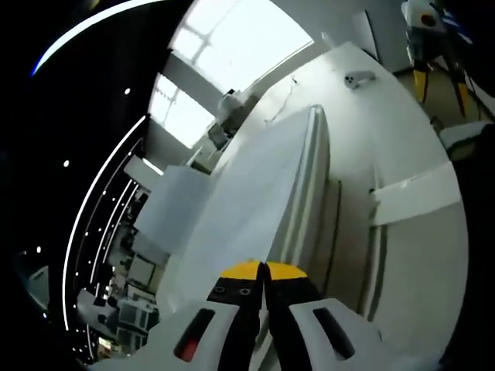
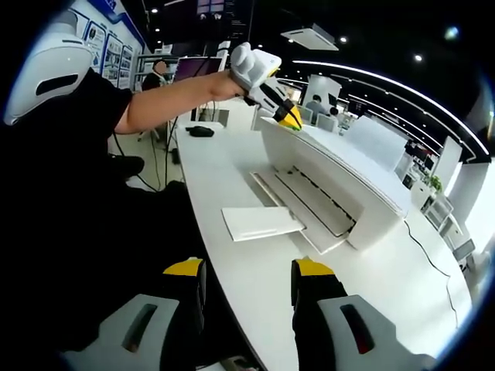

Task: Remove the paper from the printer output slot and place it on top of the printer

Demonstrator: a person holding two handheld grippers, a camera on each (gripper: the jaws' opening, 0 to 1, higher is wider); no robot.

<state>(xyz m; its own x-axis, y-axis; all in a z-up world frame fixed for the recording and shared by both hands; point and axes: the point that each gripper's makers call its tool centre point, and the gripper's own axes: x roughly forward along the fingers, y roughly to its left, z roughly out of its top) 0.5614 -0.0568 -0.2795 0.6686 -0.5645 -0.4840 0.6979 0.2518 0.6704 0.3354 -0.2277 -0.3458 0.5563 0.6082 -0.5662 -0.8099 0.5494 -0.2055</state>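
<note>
My left gripper is shut, its yellow tips pressed together on the near edge of a white paper sheet. The sheet lies flat along the top of the white printer. In the right gripper view a person's hand holds the left gripper at the far top corner of the printer. A flat white output tray sticks out from the printer's front. My right gripper stands open over the table's near edge, nothing between its jaws. It is also seen far off as the right gripper.
The printer stands on a long white table. A dark mouse lies at the table's far end. A cable runs over the table behind the printer. A person's dark sleeve fills the left.
</note>
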